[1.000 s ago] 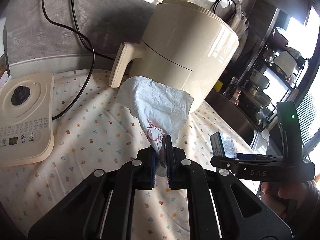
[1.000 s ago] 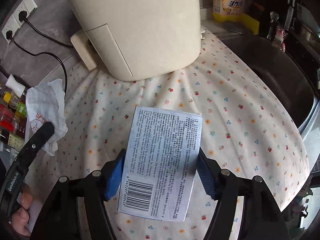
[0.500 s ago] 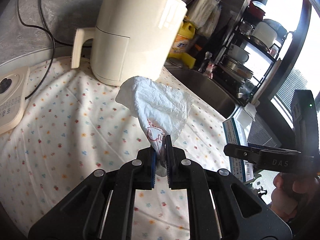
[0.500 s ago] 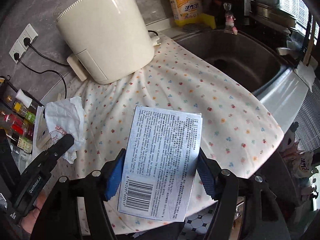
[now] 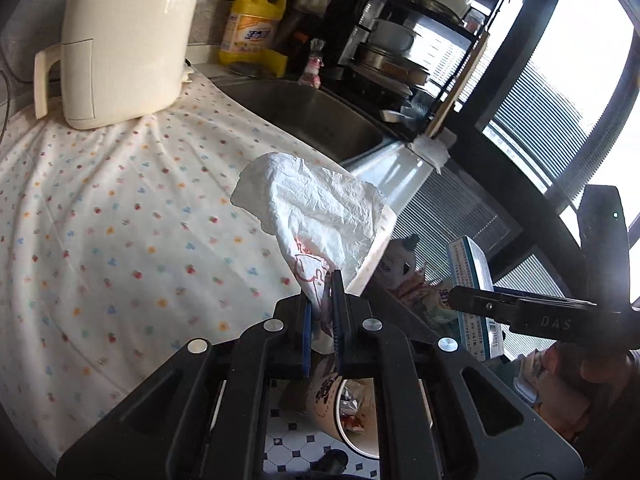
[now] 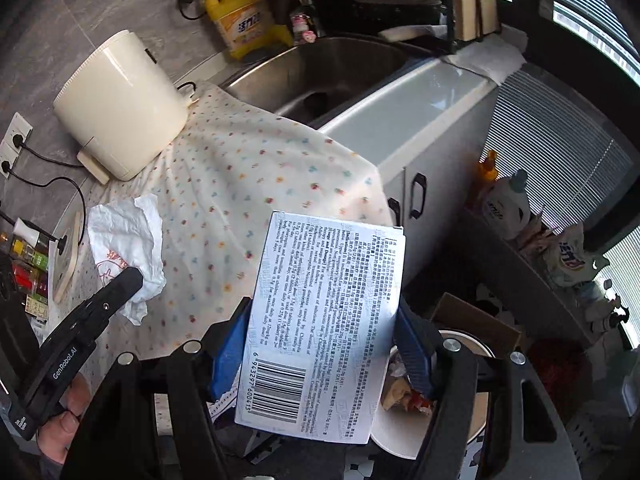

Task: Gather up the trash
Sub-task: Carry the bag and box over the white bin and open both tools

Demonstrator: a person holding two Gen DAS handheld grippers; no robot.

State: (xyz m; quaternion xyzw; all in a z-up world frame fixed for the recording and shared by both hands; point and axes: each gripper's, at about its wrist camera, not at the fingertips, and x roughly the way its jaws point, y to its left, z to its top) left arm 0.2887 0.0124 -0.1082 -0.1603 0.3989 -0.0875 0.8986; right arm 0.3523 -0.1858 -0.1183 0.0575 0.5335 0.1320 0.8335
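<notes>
My left gripper [image 5: 326, 280] is shut on a crumpled white tissue [image 5: 316, 216] with red print, held up past the counter's front edge. In the right wrist view the same tissue [image 6: 124, 232] hangs from the left gripper [image 6: 132, 276] at the left. My right gripper [image 6: 324, 328] is shut on a flat white-and-blue box [image 6: 328, 320] with a barcode, its blue pads pressed on both long sides. The box [image 5: 468, 264] also shows edge-on at the right of the left wrist view. Below both grippers stands a round white bin [image 6: 400, 436] on the floor with scraps inside, also seen as the bin [image 5: 352, 420].
A dotted cloth [image 5: 120, 220] covers the counter. A cream air fryer [image 5: 128, 40] stands at its back left. Beyond are a steel sink [image 5: 312, 120], a yellow detergent bottle [image 5: 252, 28] and a dish rack [image 5: 412, 40]. A cardboard box [image 6: 472, 320] and bottles [image 6: 504, 200] sit on the floor.
Both grippers have swung right, from over the cloth to beyond the counter's edge, each keeping its load. The air fryer has slid to the left and the floor bin has come into view.
</notes>
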